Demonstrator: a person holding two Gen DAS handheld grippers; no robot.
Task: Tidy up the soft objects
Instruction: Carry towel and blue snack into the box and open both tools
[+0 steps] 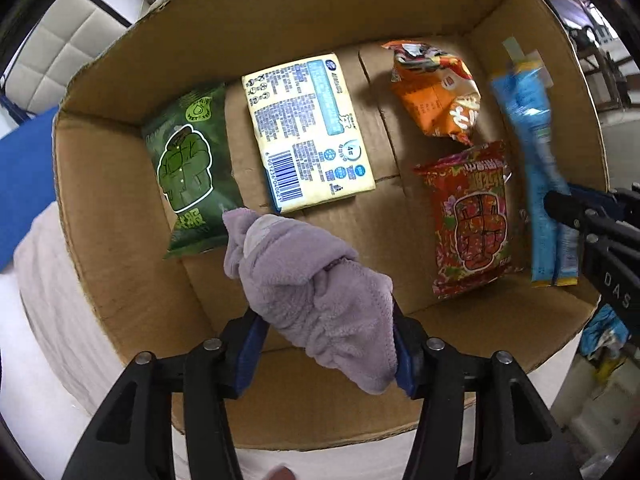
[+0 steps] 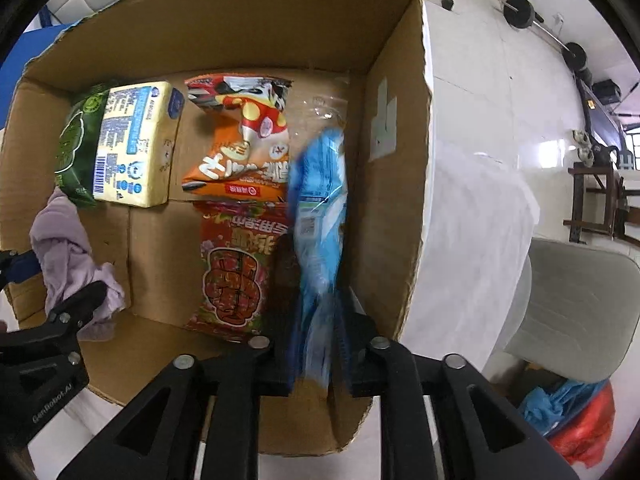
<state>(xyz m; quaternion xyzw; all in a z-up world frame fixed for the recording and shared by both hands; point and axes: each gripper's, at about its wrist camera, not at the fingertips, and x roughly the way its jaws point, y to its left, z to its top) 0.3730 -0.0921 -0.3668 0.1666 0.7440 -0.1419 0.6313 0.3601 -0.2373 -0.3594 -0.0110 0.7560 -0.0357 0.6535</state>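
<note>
The cardboard box (image 1: 120, 208) takes up most of both views, open at the top, and both tools hang over its near edge with something gripped. On its floor lie four packets already: a green snack bag (image 1: 188, 172) at the left, a pale yellow tissue pack (image 1: 308, 128) just beside it, an orange snack bag (image 1: 436, 92) toward the far right, and a red snack bag (image 1: 472, 216) in front of that. The left tool (image 1: 324, 344) is closed on a bunched lilac cloth (image 1: 312, 288), which hangs above the bare patch of floor at the near left, in front of the green bag and the tissue pack; that patch lies straight ahead and below, so the cloth looks to need only lowering. The right tool (image 2: 316, 364) pinches a long blue packet (image 2: 320, 220) by its near end, its length running away from the fingers toward the far wall, parallel to the right wall of the box. It hangs over the narrow strip between the red bag and that wall, and its blur leaves unclear whether its far end touches the floor. Judged from this, each item belongs to the nearer arm's own side, and the blue packet's long axis already matches the gap.
</note>
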